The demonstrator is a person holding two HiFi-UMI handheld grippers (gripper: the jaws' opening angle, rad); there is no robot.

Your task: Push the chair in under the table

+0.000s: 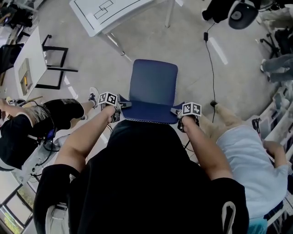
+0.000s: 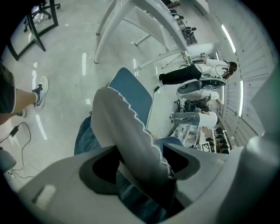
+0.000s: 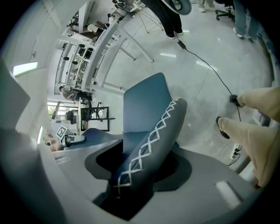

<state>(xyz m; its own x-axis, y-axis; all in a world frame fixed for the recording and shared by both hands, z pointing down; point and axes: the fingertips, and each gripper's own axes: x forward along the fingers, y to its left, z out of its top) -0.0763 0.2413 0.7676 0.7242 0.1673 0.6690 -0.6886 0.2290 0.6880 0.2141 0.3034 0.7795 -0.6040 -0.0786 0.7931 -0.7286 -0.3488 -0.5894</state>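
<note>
Your left claw (image 1: pixel 122 105) and right claw (image 1: pixel 177 112) are each clamped on a top corner of the backrest (image 1: pixel 149 115). In each gripper view the padded rim fills the gap, with both jaws pressed against it. The rim is a thick, rounded roll of dark blue fabric, and white criss-cross stitching (image 3: pixel 151 140) runs along its seam.

The chair (image 1: pixel 153 82) stands straight ahead of you on the floor (image 1: pixel 192 64). Its seat is a smooth blue square with soft corners and faces away from you. The floor is pale, polished and slightly glossy.

The table (image 1: pixel 107 13) lies beyond the seat's far edge. It has a flat white top with thin black lines drawn on it, and it stands on slim white metal legs (image 1: pixel 114 45). The chair is not under it; a strip of bare floor separates the seat's front edge from the near leg.

On your left, a seated person in black (image 1: pixel 27 128) stretches a leg toward the chair, and their sneaker (image 1: pixel 94 96) is near your left claw. On your right, a person in a light shirt (image 1: pixel 252 160) has a beige trouser leg (image 1: pixel 224 118) close to your right claw. A black cable (image 1: pixel 209 59) trails over the floor to the right of the seat. The floor directly between the seat and the table is open.
</note>
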